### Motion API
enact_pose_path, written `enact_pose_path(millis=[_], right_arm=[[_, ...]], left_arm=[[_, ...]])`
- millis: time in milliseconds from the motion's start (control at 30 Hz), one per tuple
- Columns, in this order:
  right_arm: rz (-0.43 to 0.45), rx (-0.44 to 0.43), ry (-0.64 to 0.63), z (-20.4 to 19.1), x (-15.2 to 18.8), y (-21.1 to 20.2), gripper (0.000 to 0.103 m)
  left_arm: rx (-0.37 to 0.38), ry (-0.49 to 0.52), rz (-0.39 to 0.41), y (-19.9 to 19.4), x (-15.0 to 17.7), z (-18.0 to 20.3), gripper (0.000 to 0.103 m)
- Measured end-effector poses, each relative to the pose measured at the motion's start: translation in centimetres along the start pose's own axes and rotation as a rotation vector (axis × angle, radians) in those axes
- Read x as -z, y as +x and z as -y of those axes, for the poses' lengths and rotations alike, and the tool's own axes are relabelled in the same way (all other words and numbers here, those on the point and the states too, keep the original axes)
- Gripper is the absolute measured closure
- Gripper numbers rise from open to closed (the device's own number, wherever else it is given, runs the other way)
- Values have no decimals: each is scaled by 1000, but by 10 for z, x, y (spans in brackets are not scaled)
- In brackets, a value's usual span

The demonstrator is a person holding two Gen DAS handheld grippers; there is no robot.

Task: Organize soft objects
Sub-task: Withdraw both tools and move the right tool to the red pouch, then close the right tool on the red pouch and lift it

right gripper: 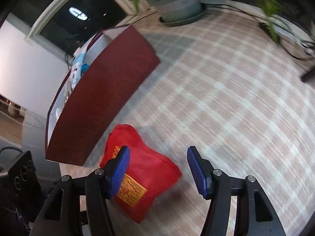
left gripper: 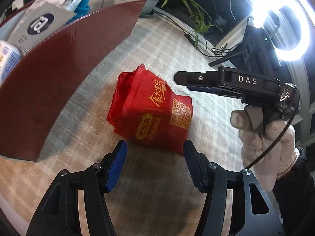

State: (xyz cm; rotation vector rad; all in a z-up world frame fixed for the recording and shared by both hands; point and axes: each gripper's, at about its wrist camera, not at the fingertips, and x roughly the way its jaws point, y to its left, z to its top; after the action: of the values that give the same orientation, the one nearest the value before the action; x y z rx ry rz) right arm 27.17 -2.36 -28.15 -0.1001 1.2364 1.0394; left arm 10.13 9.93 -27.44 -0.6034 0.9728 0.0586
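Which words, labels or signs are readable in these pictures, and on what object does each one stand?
"DAS": white letters on the black right tongs body.
Red bag: gold Chinese characters and a QR-style square, too distorted to read reliably.
White packet in the dark red box: dark round logo, small print unreadable.

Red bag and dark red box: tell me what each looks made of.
Red bag: thin matte fabric, probably non-woven, since it creases softly and carries gold print. Dark red box: stiff board, likely cardboard with a slightly glossy wrap; its walls are flat and thin-edged.
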Motion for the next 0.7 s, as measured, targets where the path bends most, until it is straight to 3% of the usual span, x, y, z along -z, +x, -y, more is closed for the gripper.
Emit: enact_pose_path(millis=[300,700], right_arm=[[-85,-127,36,-1,-14,34,46],[-109,-100,27,-2,19,26,46]], left_arm=[[19,-56,-2,16,-8,-6,44],[5,-103,0,15,-4,-20,44]])
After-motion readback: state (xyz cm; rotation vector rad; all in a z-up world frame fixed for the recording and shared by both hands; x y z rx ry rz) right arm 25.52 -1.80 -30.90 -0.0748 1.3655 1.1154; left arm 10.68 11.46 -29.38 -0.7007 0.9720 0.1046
